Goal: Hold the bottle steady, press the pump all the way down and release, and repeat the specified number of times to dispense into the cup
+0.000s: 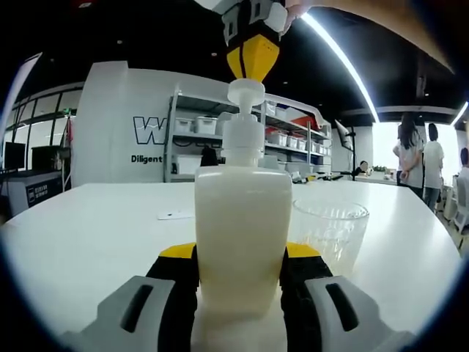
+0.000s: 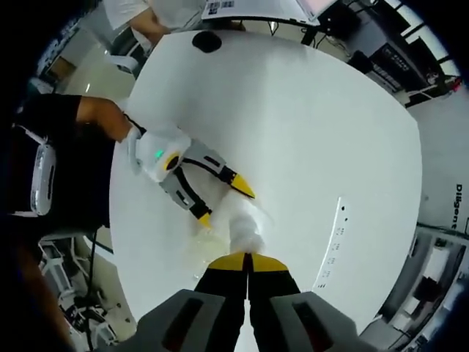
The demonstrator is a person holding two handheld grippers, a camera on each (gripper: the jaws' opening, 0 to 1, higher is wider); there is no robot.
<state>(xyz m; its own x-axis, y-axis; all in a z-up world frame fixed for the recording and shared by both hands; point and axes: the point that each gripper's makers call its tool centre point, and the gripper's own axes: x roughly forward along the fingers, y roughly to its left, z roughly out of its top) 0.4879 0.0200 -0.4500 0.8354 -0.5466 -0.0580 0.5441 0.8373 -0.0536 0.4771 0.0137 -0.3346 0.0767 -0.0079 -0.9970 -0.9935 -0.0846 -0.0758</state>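
White round table (image 1: 88,227), shelving behind. Cream pump bottle (image 1: 243,227) stands near its edge, clamped at the sides by left hand-held gripper (image 1: 242,275). Clear cup (image 1: 330,231) just beside the bottle. Right hand-held gripper (image 2: 248,258), jaws together, tips over the pump head (image 1: 245,92).

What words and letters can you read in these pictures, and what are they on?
"W": big dark letter on the white wall, cut off by the shelf.
"Diligent": small dark word just under it.
"Diligen": same word at the edge of the right gripper view, sideways and cut off.
Bottle: no label showing.
Papers: too small to read.
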